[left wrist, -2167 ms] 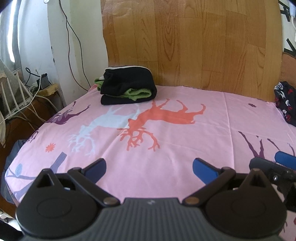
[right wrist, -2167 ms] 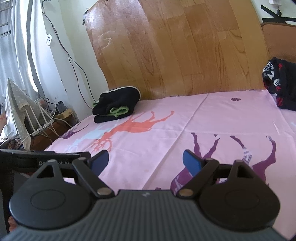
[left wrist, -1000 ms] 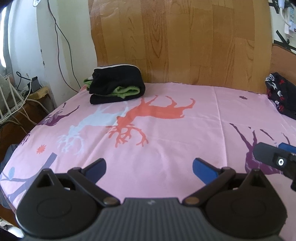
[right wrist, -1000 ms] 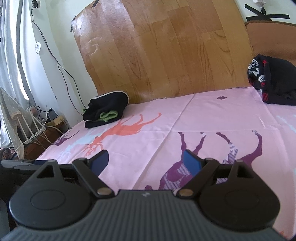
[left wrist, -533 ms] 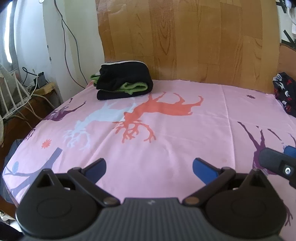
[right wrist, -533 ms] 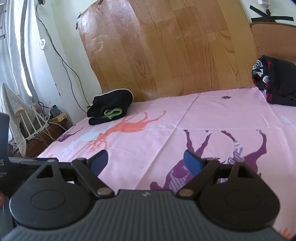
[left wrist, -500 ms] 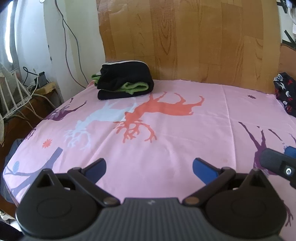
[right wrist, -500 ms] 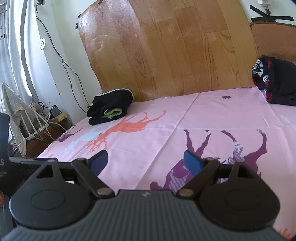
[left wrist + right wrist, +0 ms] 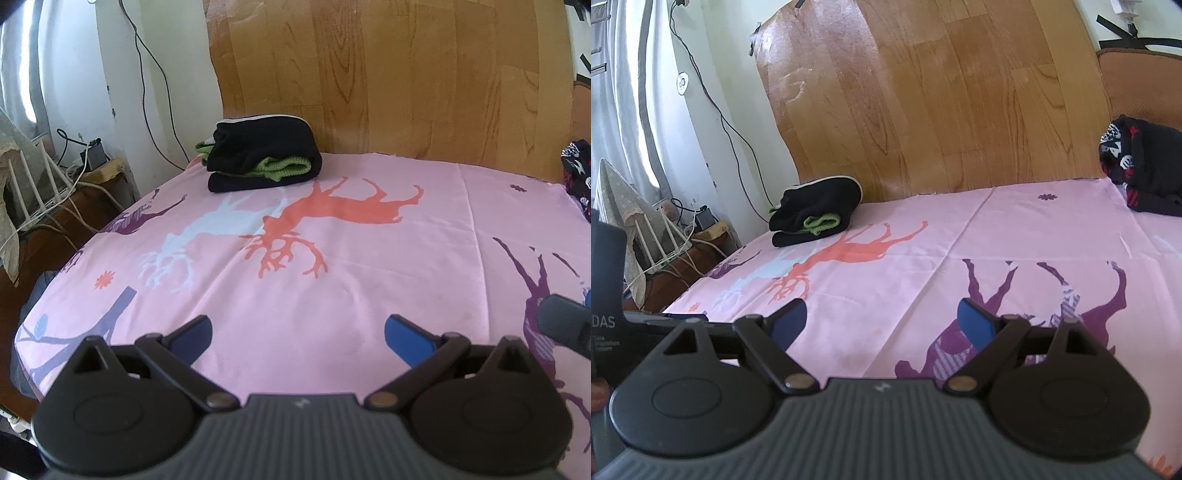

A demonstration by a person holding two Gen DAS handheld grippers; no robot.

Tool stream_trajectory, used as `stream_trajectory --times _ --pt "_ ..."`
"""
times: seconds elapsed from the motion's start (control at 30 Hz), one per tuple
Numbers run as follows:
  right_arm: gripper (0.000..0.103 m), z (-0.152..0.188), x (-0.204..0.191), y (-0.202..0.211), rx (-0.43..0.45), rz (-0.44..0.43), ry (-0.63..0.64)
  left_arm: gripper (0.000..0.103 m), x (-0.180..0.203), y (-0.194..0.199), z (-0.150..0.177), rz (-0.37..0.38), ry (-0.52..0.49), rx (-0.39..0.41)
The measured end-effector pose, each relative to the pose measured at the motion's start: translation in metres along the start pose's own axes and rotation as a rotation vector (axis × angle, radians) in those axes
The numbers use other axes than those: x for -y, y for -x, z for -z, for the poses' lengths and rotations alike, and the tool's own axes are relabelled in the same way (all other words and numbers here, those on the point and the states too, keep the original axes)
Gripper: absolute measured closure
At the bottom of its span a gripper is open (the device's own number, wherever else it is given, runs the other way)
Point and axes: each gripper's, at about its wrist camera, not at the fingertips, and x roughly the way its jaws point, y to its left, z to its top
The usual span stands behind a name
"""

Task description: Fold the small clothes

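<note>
My left gripper (image 9: 298, 334) hangs over the near edge of the pink deer-print sheet (image 9: 332, 288) with its blue pads spread wide and nothing between them; my right gripper (image 9: 882, 321) is the same, released and empty, tilted gently down toward the purple deer print (image 9: 997, 314); I judge both are spread like this so that either can take a garment edge without a separate opening move. The folded stack (image 9: 260, 153), black cloth with a green knit layer showing in the fold, sits at the far left corner against the wood-grain board (image 9: 388, 74); it looks parked there to leave the middle of the sheet free as a working surface. At the far right edge lies a dark patterned garment (image 9: 1141, 173), bunched rather than folded, black with white and red marks; it is well apart from both grippers, and I take it as the next piece to fold. Nothing lies on the sheet between my pads and the clothes; I judge I am between garments, and the reach to the right pile has not yet begun.
</note>
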Motion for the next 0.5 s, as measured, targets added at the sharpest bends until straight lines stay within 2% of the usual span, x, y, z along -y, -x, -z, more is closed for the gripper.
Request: stream_trajectory --times 0.5 --pt "0.012 0.0009 -0.0032 -0.0003 -0.007 -0.008 0.006 0.0 -0.0058 -0.0041 -0.002 -0.044 0.032 -0.008"
